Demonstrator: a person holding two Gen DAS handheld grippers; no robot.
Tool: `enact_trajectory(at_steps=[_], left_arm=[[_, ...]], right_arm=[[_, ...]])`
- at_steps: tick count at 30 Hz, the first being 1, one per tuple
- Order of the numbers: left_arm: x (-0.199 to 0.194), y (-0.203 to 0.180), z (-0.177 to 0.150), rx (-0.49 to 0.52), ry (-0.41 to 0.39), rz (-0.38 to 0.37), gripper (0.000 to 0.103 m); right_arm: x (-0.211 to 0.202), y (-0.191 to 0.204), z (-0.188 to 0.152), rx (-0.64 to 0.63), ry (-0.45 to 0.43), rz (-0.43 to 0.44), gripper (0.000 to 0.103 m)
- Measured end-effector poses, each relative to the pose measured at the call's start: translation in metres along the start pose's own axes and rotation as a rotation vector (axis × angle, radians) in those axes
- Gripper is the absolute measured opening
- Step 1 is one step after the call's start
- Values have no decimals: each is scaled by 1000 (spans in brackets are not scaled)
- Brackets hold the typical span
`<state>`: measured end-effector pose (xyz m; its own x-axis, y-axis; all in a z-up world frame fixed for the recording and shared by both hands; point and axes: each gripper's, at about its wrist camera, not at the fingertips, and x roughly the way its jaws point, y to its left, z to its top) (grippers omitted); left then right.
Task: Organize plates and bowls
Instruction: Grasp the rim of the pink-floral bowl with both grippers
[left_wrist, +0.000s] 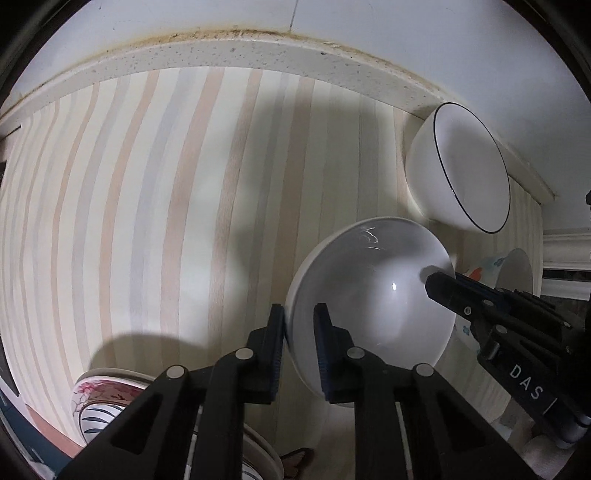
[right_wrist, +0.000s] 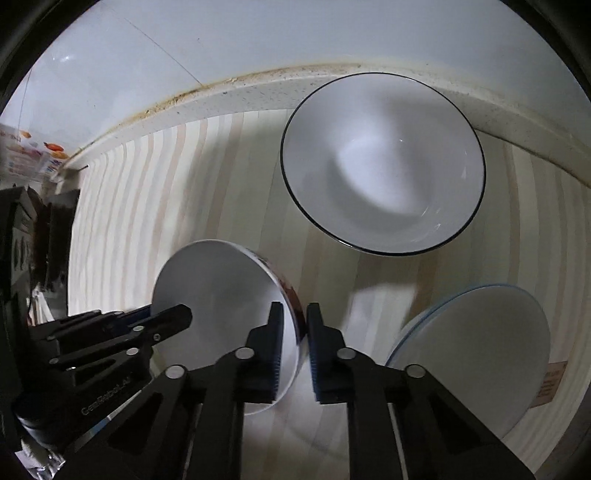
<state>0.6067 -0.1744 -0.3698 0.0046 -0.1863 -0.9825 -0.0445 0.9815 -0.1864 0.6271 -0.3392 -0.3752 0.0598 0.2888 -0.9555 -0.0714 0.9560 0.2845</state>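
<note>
A small white bowl (left_wrist: 373, 295) is held above the striped counter by both grippers. My left gripper (left_wrist: 299, 314) is shut on its near-left rim. My right gripper (right_wrist: 295, 314) is shut on the opposite rim of the same bowl (right_wrist: 221, 295), whose outside shows a dark red pattern. Each gripper shows in the other's view, the right one (left_wrist: 439, 284) and the left one (right_wrist: 181, 317). A large white bowl with a thin black rim (right_wrist: 384, 166) stands near the back ledge, also in the left wrist view (left_wrist: 461, 166).
A white plate with a blue rim (right_wrist: 476, 343) lies at the right. A flower-patterned bowl (left_wrist: 99, 398) sits at the lower left, with another patterned dish (left_wrist: 517, 266) at the right. A speckled ledge (left_wrist: 258, 48) and white wall bound the back of the counter.
</note>
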Motion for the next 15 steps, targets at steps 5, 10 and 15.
enact_trajectory(at_steps=[5, 10, 15], left_arm=[[-15, -8, -6, 13, -6, 12, 14], [-39, -26, -27, 57, -20, 10, 14], [-57, -40, -57, 111, -9, 3, 14]], right_arm=[[-4, -2, 0, 2, 13, 17, 12], [-25, -5, -13, -6, 4, 21, 12], [-54, -11, -49, -1, 0, 32, 12]])
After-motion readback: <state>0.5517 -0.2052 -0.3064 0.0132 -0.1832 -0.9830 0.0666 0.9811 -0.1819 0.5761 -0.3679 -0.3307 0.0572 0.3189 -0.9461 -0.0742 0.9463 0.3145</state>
